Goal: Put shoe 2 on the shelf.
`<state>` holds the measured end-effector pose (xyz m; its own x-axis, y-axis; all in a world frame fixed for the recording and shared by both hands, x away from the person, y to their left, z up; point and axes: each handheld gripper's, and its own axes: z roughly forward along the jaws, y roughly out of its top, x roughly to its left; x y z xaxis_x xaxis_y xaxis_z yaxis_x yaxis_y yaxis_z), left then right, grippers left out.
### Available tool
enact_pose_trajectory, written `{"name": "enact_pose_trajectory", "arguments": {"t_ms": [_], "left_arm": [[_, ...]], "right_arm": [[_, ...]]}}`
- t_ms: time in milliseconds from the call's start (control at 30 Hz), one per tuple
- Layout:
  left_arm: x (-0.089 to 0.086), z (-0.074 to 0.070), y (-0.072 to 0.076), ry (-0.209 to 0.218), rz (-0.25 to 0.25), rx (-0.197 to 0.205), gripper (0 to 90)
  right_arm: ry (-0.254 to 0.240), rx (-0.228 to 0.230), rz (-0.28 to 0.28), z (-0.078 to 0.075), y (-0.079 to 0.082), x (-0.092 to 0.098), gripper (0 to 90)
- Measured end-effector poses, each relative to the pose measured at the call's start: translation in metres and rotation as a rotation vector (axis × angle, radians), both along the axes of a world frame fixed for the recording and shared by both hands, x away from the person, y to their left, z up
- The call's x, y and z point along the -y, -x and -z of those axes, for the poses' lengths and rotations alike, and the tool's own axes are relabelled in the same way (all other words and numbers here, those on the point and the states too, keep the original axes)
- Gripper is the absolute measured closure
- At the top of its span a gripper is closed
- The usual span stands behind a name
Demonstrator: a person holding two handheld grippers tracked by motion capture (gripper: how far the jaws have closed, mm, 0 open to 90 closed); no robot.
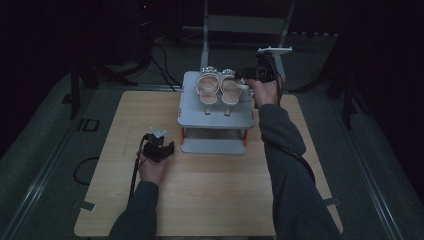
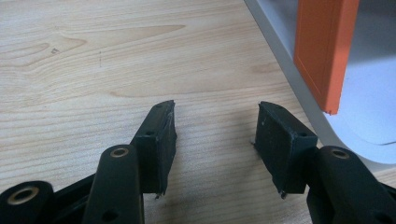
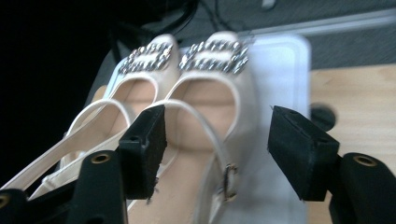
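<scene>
1. Two cream sandals sit side by side on the grey rack's top shelf; the right gripper, jaws wide and empty, is at the nearer one; judged approach before a grasp.
2. Next: close on its heel strap.
3. Left gripper rests open, empty, on the wooden table; room dark, cables behind.

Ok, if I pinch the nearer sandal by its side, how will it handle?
The nearer sandal probably lifts easily; it looks slim and light. Its thin slingback strap will likely flop, so grip the body instead. With a narrow heel it may tip against the other sandal if nudged on the grey rack.
</scene>
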<state>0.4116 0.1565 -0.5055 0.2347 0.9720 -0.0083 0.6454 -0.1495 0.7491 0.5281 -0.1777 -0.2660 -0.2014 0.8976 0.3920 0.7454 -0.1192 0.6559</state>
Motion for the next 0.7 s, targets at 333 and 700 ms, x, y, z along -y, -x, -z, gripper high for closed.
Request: {"name": "enact_pose_trajectory", "arguments": {"t_ms": [333, 700], "left_arm": [[0.0, 0.0, 0.0, 0.0, 0.0, 0.0, 48.1], [0.0, 0.0, 0.0, 0.0, 0.001, 0.0, 47.8]], "right_arm": [[0.012, 0.115, 0.132, -0.006, 0.007, 0.002, 41.0], [-0.007, 0.142, 0.118, -0.003, 0.026, 0.033, 41.7]]}}
